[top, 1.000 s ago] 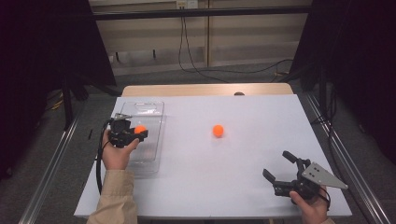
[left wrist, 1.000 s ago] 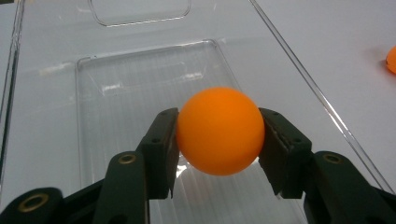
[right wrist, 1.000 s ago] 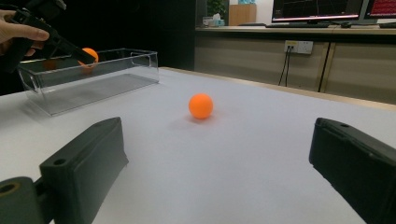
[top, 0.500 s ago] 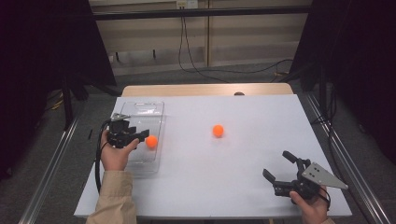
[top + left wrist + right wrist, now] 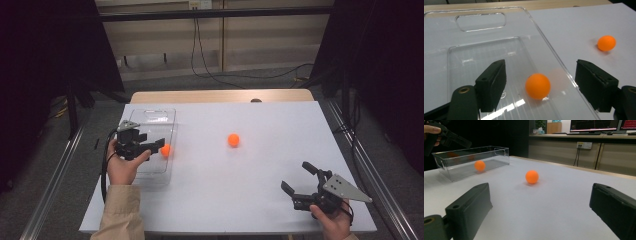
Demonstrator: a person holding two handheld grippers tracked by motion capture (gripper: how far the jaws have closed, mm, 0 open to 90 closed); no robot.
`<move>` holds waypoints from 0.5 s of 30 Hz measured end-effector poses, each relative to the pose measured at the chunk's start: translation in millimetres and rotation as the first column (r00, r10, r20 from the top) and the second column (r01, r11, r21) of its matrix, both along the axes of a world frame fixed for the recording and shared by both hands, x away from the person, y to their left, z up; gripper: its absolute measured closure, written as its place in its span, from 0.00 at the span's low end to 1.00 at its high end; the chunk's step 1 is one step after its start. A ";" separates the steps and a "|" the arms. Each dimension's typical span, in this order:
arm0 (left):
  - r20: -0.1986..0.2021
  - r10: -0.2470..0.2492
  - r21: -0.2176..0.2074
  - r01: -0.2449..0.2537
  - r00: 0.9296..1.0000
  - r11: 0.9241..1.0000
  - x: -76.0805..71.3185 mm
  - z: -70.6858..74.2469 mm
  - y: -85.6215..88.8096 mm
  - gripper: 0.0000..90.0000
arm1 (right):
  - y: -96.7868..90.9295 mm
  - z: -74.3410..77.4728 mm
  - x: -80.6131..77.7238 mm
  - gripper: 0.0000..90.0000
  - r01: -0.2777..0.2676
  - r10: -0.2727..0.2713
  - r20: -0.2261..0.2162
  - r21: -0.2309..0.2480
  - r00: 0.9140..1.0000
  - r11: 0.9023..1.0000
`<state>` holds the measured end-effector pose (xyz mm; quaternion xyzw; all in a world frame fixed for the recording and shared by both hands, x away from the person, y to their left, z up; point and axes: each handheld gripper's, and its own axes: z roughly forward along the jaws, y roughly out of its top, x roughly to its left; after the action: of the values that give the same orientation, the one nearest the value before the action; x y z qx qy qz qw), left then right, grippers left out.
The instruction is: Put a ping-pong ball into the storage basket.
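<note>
An orange ball [image 5: 165, 149] lies inside the clear plastic box [image 5: 150, 120] at the table's left. My left gripper [image 5: 156, 145] hovers over the box, open; its jaws have just been opening, and the ball [image 5: 537, 85] rests on the box floor [image 5: 481, 57] below the gap, touching neither pad. A second orange ball [image 5: 233, 140] sits on the white table near the middle, also seen as the far ball [image 5: 606, 43]. At the front right my right gripper [image 5: 295, 175] stands open and empty, aimed at that ball [image 5: 532, 176].
The white table [image 5: 260, 200] has its wooden far edge [image 5: 220, 96] beyond the box. In the right gripper view the box [image 5: 454, 173] with its ball [image 5: 479, 166] stands far left, under the other gripper [image 5: 446, 137]. Dark curtains flank both sides.
The left gripper held the orange ball above the box; its jaws opened and the ball dropped into the box. The right gripper has not moved.
</note>
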<state>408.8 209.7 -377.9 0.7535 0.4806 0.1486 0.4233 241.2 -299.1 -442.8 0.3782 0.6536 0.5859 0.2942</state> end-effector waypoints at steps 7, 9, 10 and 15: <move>0.026 -0.051 -0.024 0.052 0.998 0.998 -4.5 7.5 -6.4 0.22 | 0.7 -0.2 0.3 0.04 -0.001 0.001 -0.002 -0.002 1.000 1.000; 0.031 -0.061 -0.034 0.063 0.998 0.997 -5.6 9.0 -8.8 0.20 | 0.8 -0.2 0.4 0.04 -0.001 0.001 -0.002 -0.002 1.000 1.000; 0.034 -0.069 -0.039 0.070 0.997 0.997 -5.9 9.6 -9.7 0.20 | 0.8 -0.2 0.5 0.04 -0.001 0.001 -0.002 -0.003 1.000 1.000; 0.033 -0.097 -0.050 0.098 0.995 0.994 -7.0 11.3 -14.7 0.17 | 0.7 -0.3 0.3 0.03 -0.001 0.001 -0.002 -0.002 1.000 1.000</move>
<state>401.8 195.0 -366.6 0.7625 0.4403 0.1268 0.4567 241.5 -298.4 -443.1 0.3783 0.6546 0.5848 0.2938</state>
